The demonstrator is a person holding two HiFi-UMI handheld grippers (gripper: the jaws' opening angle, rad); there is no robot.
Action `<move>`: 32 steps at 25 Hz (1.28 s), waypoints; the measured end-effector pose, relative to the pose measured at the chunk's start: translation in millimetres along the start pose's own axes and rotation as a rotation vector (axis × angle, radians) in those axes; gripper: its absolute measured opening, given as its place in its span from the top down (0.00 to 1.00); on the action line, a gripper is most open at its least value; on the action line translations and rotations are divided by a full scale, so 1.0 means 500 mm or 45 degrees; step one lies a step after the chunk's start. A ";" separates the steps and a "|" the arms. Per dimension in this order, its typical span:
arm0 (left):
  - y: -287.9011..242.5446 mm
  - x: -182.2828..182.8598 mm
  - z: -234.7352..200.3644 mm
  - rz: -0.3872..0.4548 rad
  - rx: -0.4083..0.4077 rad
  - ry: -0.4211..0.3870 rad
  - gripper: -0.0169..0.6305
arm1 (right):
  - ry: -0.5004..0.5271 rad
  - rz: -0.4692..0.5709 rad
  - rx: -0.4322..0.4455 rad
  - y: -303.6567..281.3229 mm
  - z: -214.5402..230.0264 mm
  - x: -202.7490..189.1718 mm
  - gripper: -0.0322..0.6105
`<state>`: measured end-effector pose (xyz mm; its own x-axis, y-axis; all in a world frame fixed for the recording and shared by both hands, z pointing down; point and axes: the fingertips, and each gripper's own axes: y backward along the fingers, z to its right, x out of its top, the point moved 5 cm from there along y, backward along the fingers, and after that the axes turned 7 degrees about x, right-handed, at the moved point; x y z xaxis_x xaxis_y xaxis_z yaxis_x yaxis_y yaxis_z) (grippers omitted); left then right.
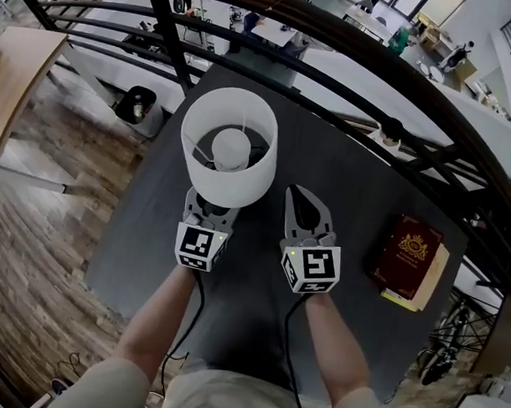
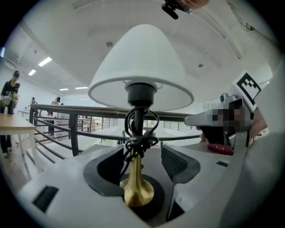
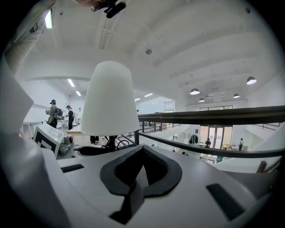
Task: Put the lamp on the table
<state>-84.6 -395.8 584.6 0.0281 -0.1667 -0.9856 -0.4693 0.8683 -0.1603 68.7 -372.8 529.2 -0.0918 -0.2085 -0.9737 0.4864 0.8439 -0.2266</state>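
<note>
- Head view: the lamp (image 1: 229,143) stands upright on the dark table (image 1: 347,171), at about 11 o'clock from the table's middle and close to the railing (image 1: 355,83) beyond. The left gripper (image 1: 209,211) reaches under the white shade from 6 o'clock. The right gripper (image 1: 299,198) lies just beside the shade at 4 o'clock, apart from it. A red book (image 1: 408,256) sits well apart at 3 o'clock.
- Left gripper view: the jaws are spread wide with the brass stem (image 2: 136,178) between them. The right pad is clearly off the stem. The left pad is very near it, and contact cannot be ruled out. A dark cord (image 2: 140,133) is wound around the stem at jaw height. The base appears seated flat.
- Right gripper view: the jaws are pressed together with nothing between them. The shade rises at 10 o'clock.
- Assessment: placement looks complete, and the step in hand is release.
- Recommendation: keep the left jaws fully spread and draw straight back toward 6 o'clock, level, with no sideways drift. The main risk is a pad snagging the cord loops and tipping the lamp. The right gripper should stay off the shade.
</note>
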 end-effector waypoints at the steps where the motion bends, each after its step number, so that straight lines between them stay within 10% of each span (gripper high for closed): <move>1: 0.013 -0.010 0.000 -0.024 0.004 0.005 0.59 | 0.005 -0.005 0.004 0.010 -0.005 0.003 0.95; 10: 0.182 -0.019 0.046 -0.132 0.031 0.075 0.59 | -0.024 0.007 0.020 0.090 -0.044 0.042 0.95; 21: 0.366 0.266 0.110 0.178 -0.038 0.146 0.64 | -0.018 0.077 0.139 0.239 -0.154 0.167 0.95; 32: 0.533 0.405 0.195 0.246 -0.187 0.048 0.81 | 0.056 0.047 0.227 0.397 -0.250 0.269 0.95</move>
<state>-117.8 -152.5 336.9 -0.1066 -0.0240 -0.9940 -0.5862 0.8090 0.0433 44.3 -171.6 350.5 -0.1069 -0.1539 -0.9823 0.6360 0.7488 -0.1865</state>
